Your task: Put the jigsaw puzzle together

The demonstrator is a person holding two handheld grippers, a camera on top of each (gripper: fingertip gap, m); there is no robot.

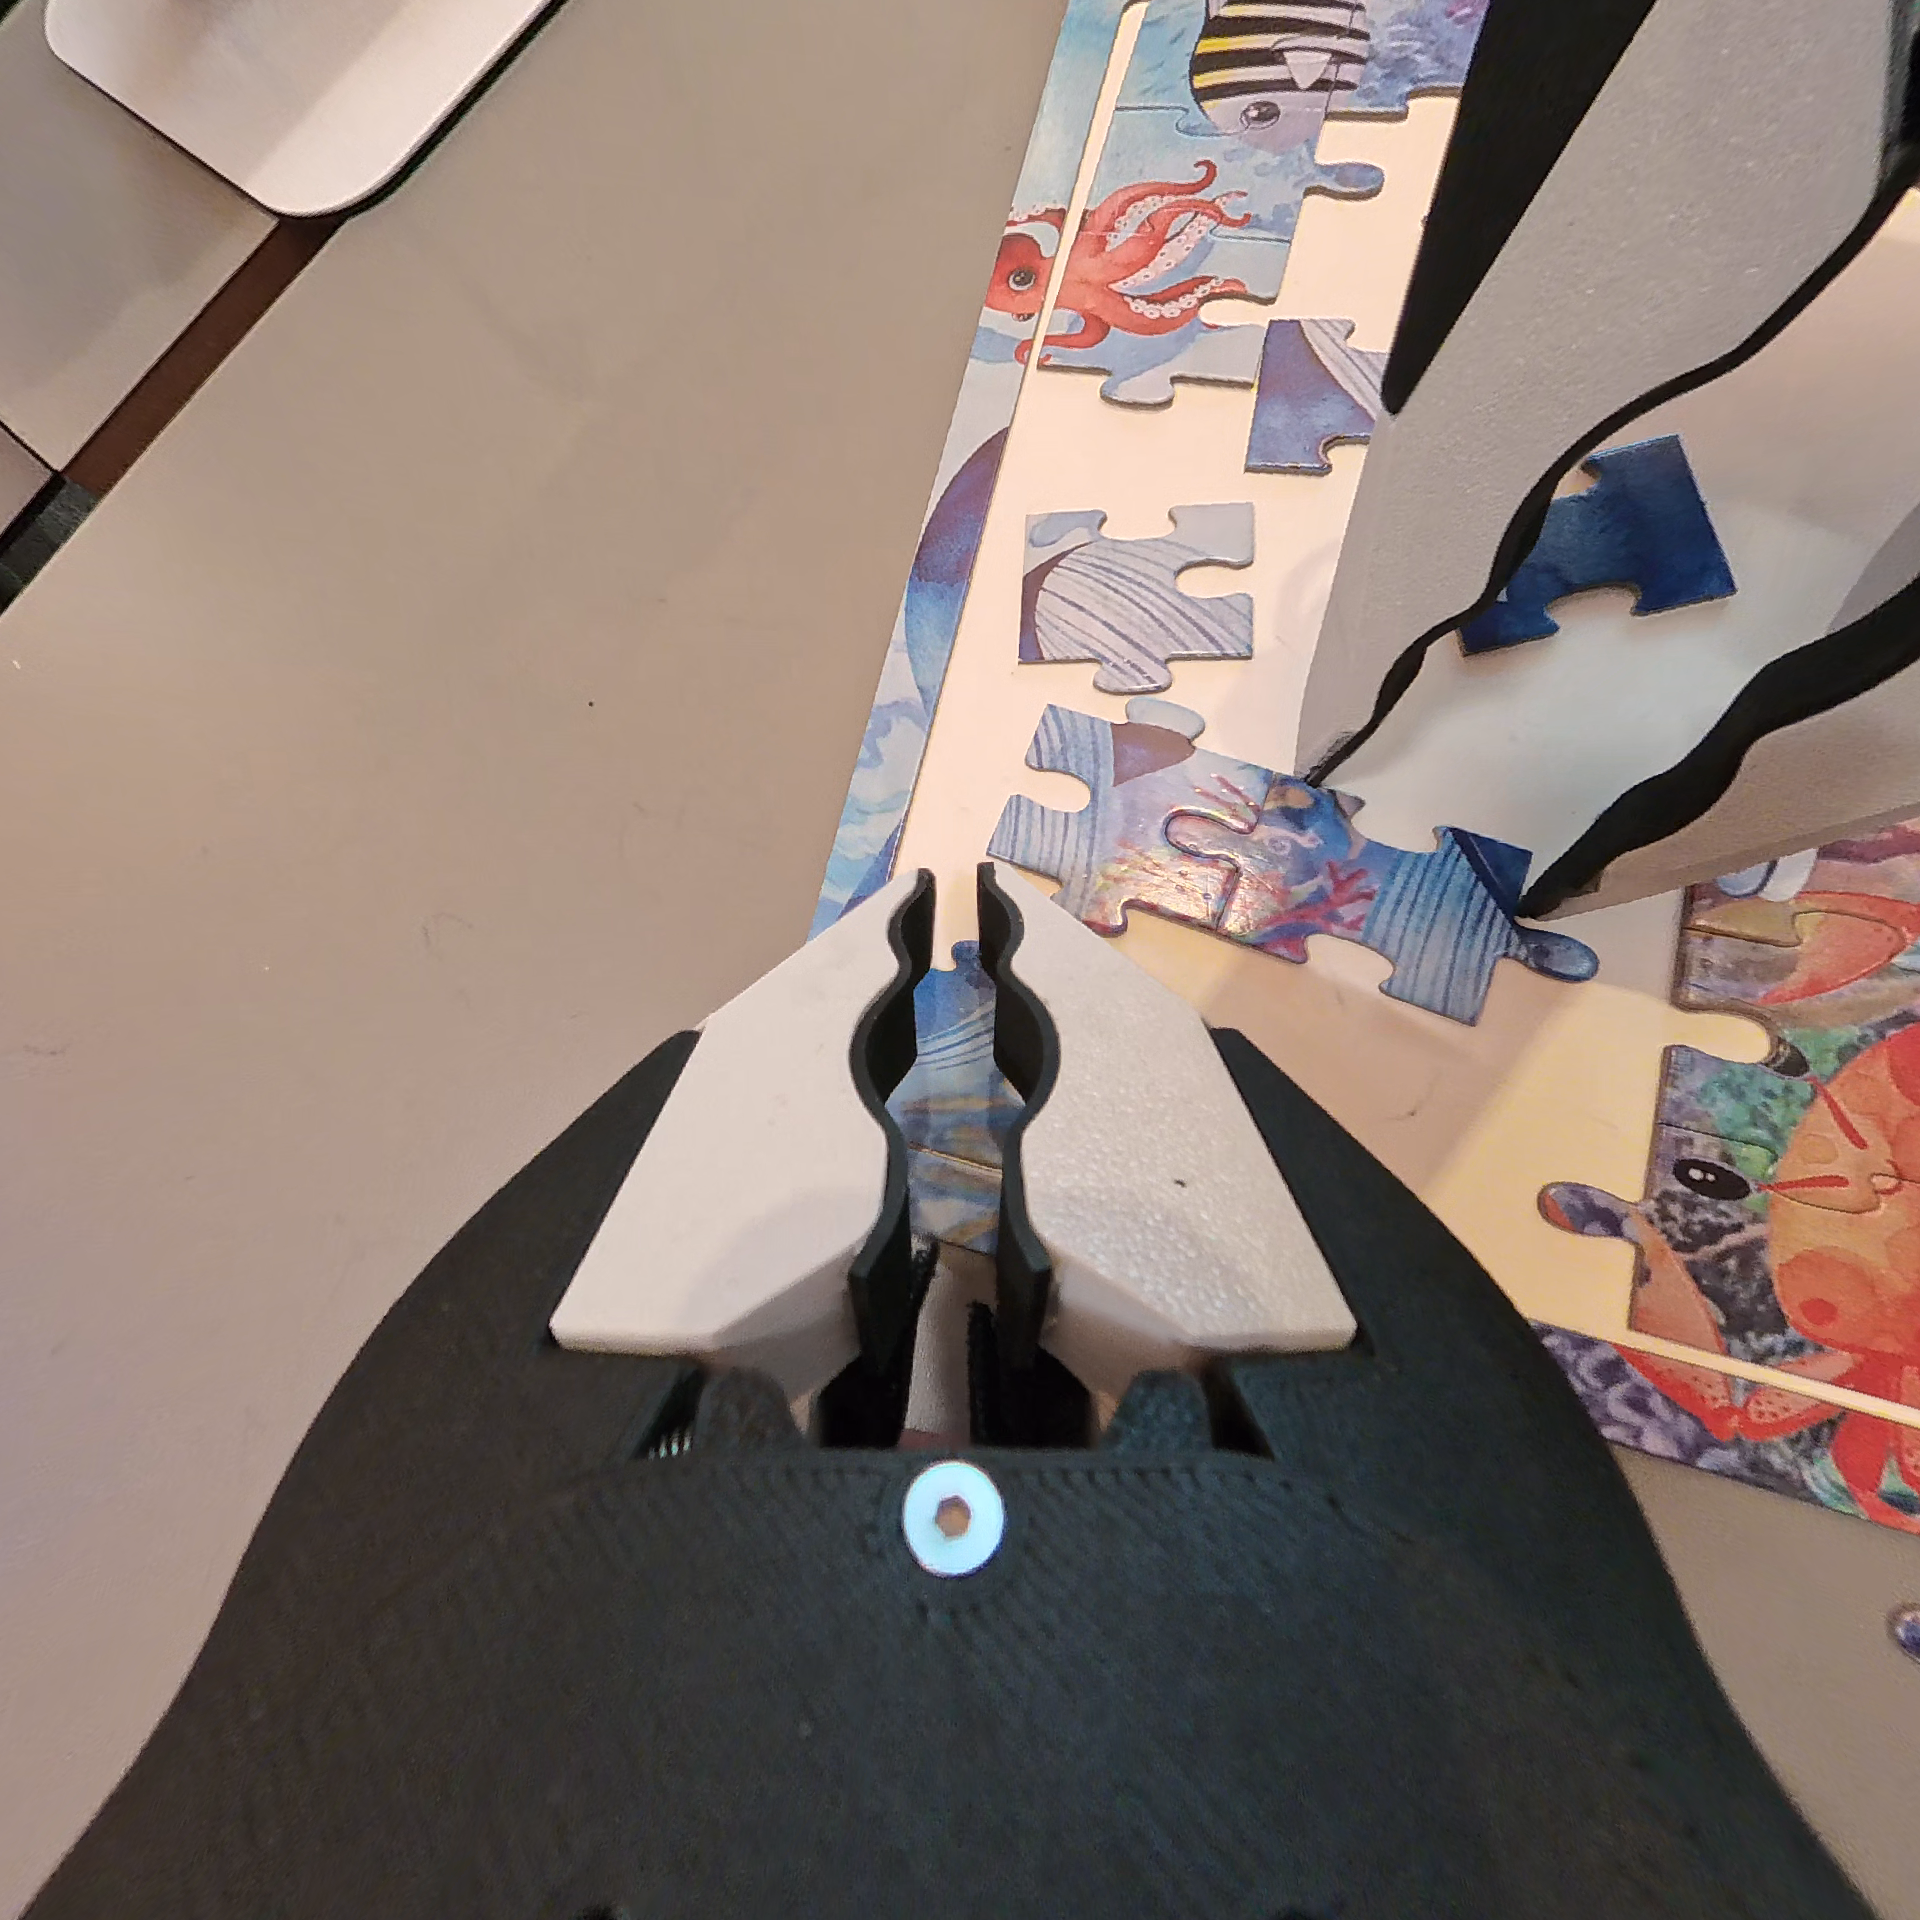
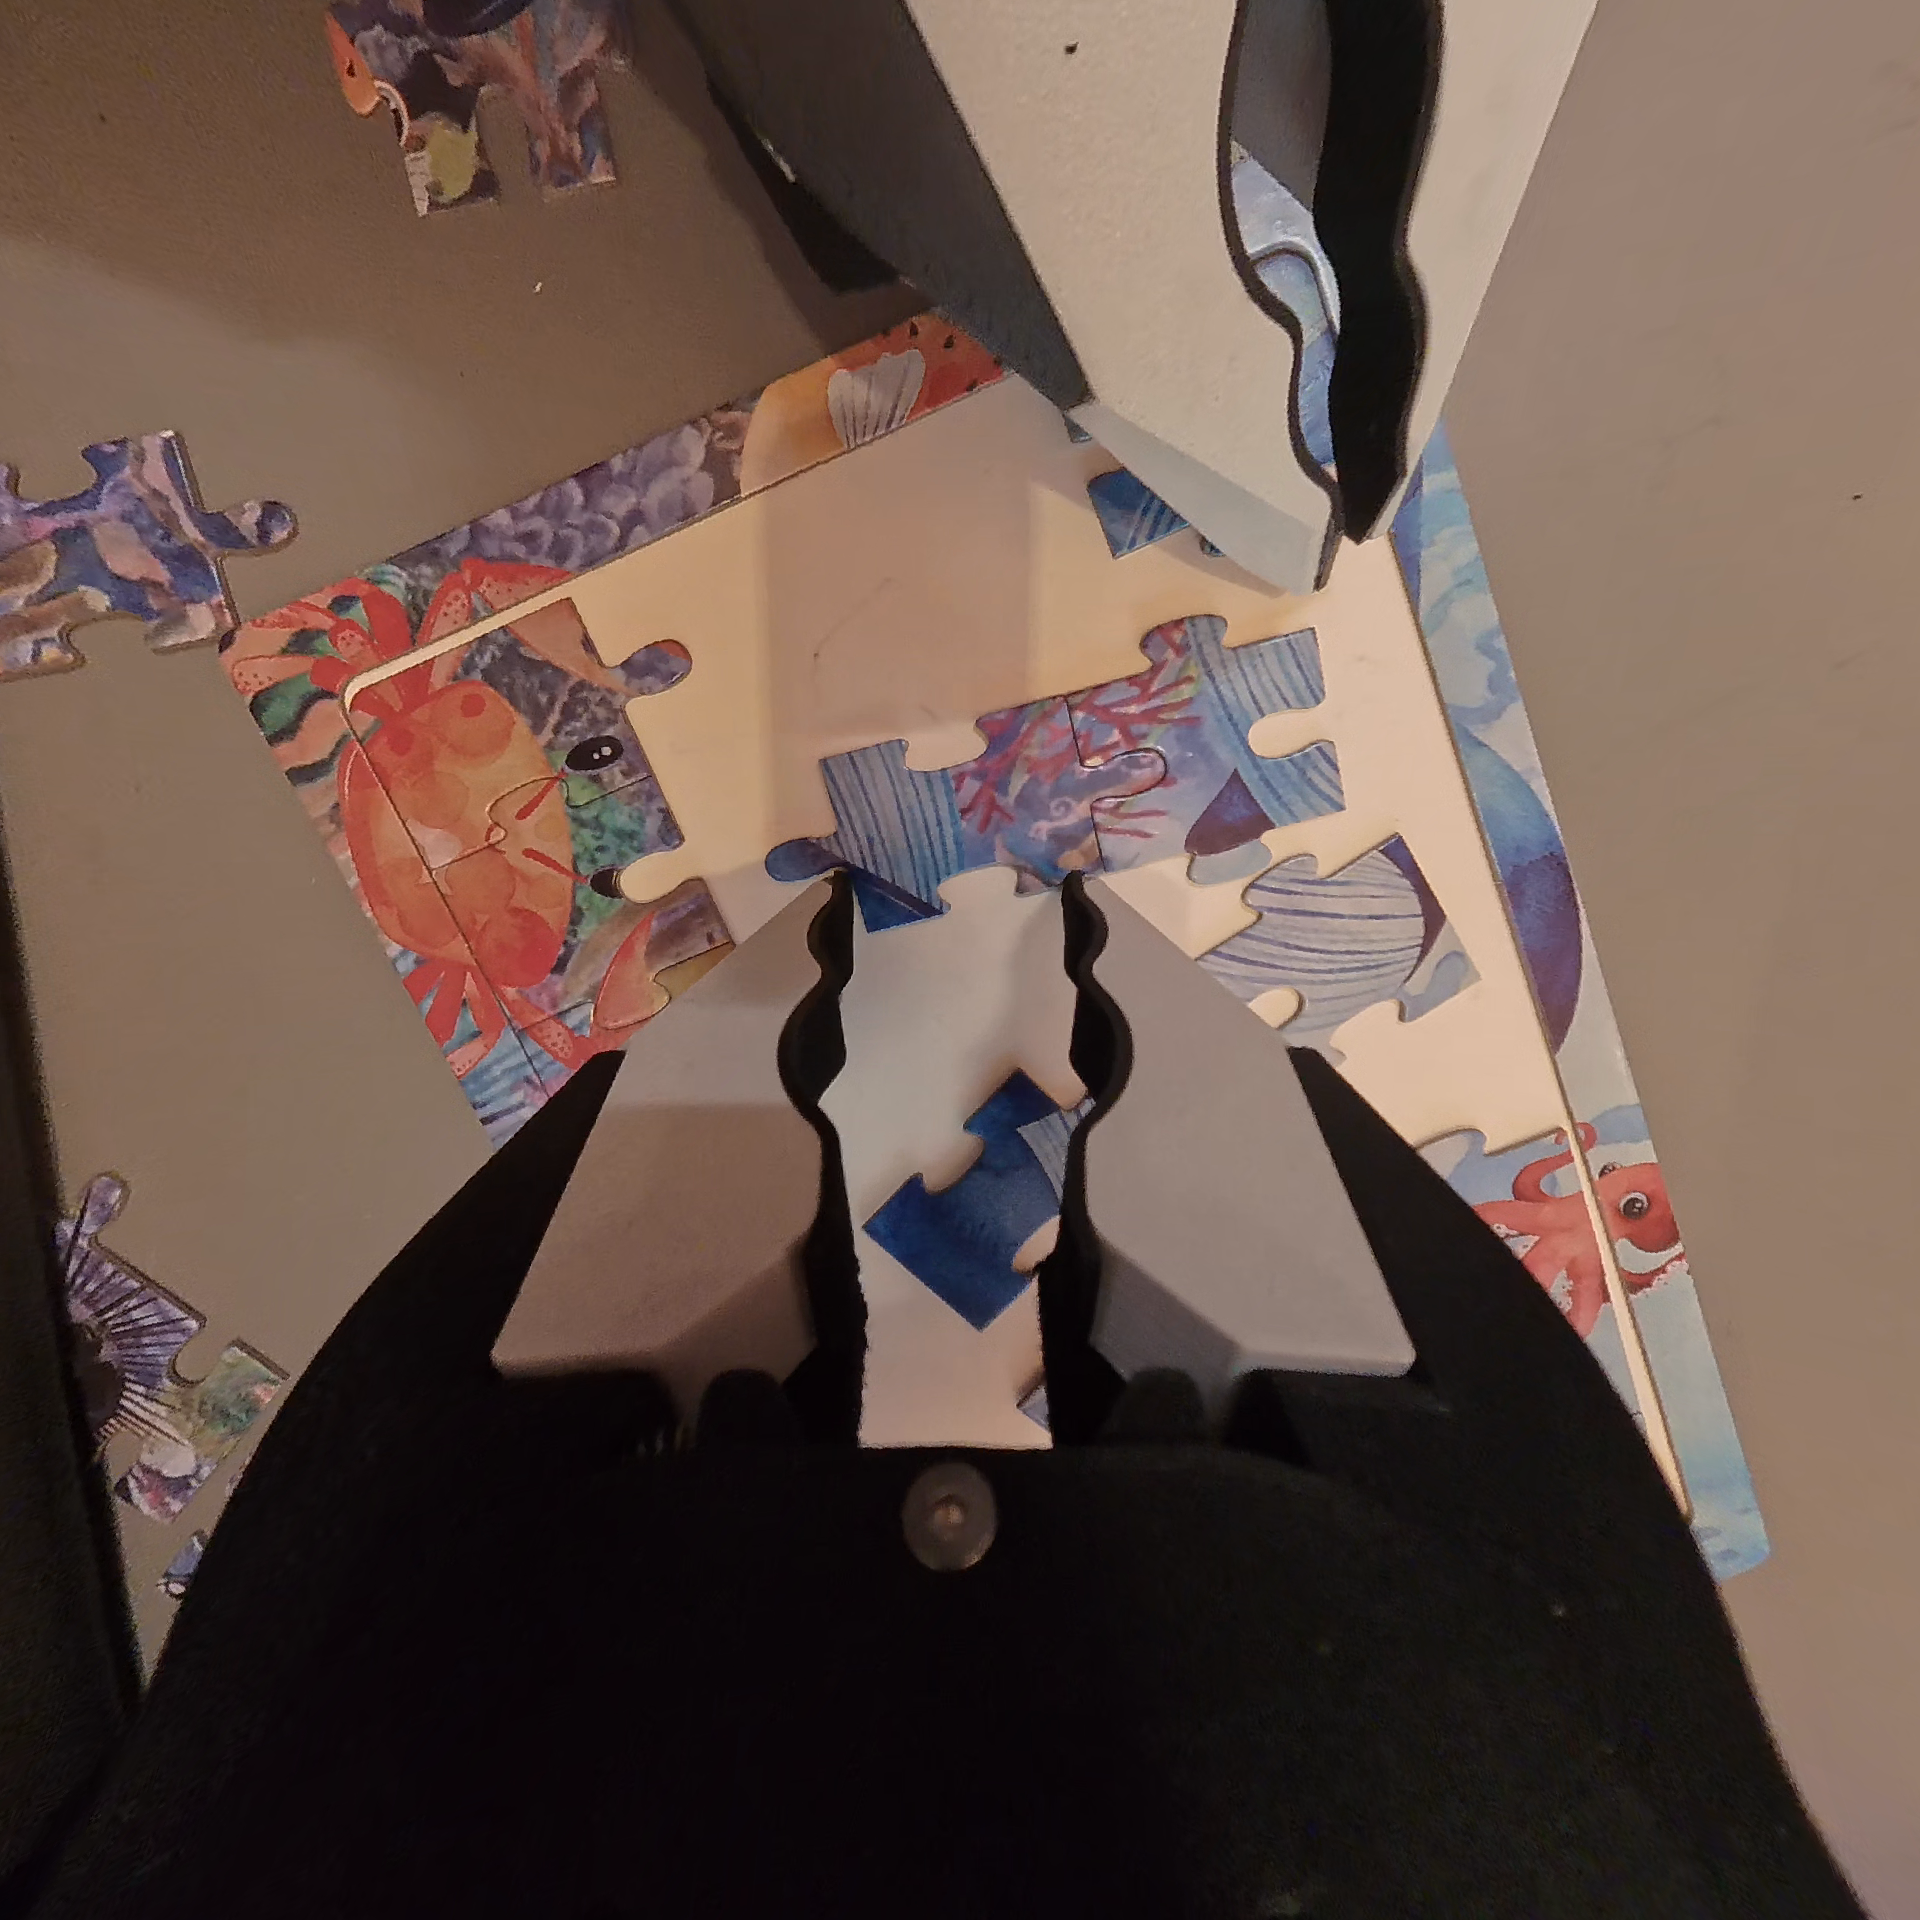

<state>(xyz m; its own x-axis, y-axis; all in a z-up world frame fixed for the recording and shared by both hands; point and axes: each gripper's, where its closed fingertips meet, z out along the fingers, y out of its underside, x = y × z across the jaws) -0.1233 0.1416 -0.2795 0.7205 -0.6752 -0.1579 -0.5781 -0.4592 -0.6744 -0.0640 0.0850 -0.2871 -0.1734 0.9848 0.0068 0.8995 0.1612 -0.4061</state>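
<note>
**Two grippers over a half-built sea puzzle**

Nearest the lens in the right wrist view is the right gripper point(image 2: 951, 883), its black body filling the lower frame and its two white fingers spread wide. The tips rest down at the near edge of a joined pair of pieces point(image 2: 1081, 790), striped blue and coral-patterned, one tip at each end of that edge; nothing is clamped between them. Between the fingers lies a loose dark blue piece point(image 2: 971, 1205) on the bare board.

The puzzle tray point(image 2: 914, 623) is the largest thing on the grey table point(image 2: 312, 312): a pale board with a printed sea-scene border. In one corner a group of fitted pieces shows an orange crab point(image 2: 468, 800). Along the opposite side sits a red octopus section point(image 1: 1132, 260), fitted against the border, with a striped fish above it. A pale striped whale piece point(image 1: 1138, 597) lies loose just beside the joined pair.

The left gripper point(image 1: 956, 883) hovers at the tray's blue border, its fingers nearly together with only a narrow slit between the tips; the slit is empty, with the border print visible through it.

Several loose pieces lie off the tray on the table: a purple coral one point(image 2: 114, 551), one with an orange fish point(image 2: 488, 94), and a spiky purple one point(image 2: 145, 1351).
</note>
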